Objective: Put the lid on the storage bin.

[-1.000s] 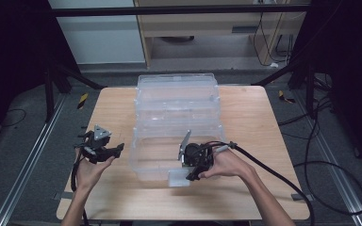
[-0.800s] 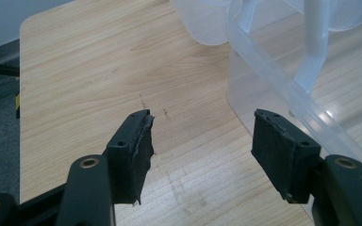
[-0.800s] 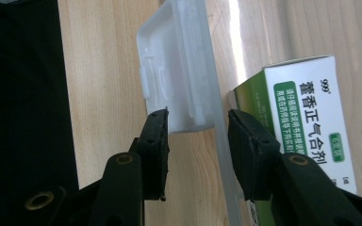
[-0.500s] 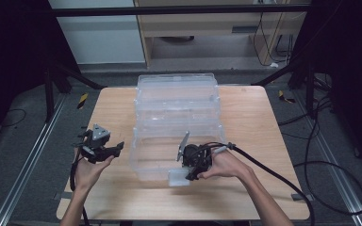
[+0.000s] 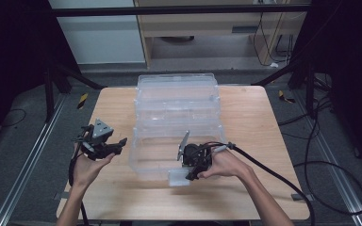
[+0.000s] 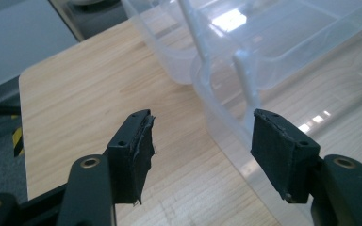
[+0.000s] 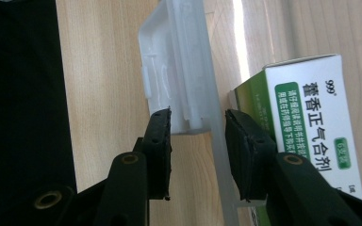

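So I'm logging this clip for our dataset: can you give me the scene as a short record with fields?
Setting: wooden table
Main item: clear plastic storage box, several compartments
Right hand-held gripper: at the box's near edge, jaws either side of its white latch and front wall, having just been closing
Left hand-held gripper: open, nothing between the jaws, beside the box's left side
Inside box: green and white carton with printed text

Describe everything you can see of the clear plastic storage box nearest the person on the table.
The clear plastic storage box is translucent, rectangular and thin-walled, first in a row of like boxes on the wooden table. A white latch hangs at its near wall. The right tongs straddle that latch and wall; whether the pads press is unclear. Inside, by the wall, sits a green-and-white carton. The left tongs stand open beside it.
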### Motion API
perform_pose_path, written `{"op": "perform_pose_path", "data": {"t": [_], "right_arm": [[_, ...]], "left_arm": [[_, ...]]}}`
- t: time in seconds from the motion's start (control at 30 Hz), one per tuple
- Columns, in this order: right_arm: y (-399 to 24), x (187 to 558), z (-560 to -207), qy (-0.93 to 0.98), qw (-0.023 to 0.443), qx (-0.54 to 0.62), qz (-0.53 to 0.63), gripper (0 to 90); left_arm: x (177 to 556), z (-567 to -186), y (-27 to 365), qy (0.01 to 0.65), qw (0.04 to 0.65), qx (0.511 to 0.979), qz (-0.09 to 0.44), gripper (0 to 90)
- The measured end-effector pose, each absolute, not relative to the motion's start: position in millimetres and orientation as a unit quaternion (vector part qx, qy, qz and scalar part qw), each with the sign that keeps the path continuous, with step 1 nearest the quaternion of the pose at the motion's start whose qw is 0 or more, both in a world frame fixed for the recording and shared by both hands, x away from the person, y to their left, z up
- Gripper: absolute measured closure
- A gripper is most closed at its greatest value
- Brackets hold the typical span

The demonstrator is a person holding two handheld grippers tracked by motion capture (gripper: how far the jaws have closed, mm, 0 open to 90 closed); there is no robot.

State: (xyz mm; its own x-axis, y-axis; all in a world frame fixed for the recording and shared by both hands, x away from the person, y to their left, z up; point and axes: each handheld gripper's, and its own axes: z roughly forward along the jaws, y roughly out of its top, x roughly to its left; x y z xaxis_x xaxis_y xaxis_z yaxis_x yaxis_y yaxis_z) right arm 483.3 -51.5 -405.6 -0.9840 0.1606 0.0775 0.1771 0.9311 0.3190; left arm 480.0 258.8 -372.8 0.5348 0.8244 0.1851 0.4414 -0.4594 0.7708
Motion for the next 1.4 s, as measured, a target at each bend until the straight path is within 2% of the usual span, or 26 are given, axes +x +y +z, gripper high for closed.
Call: {"op": "perform_pose_path", "data": {"t": [0.67, 1.1, 1.4], "right_arm": [[-51, 481, -405, -0.983, 0.016, -0.078, -0.163, 62.5], [-51, 481, -405, -0.984, 0.014, -0.075, -0.162, 62.4], [-51, 480, -405, -0.984, 0.012, -0.072, -0.163, 62.4]], "left_arm": [[504, -324, 229, 0.285, 0.312, 0.860, 0.285, 38.4], [530, -301, 217, 0.252, 0.310, 0.875, 0.274, 39.5], [545, -293, 205, 0.217, 0.282, 0.896, 0.267, 39.9]]}}
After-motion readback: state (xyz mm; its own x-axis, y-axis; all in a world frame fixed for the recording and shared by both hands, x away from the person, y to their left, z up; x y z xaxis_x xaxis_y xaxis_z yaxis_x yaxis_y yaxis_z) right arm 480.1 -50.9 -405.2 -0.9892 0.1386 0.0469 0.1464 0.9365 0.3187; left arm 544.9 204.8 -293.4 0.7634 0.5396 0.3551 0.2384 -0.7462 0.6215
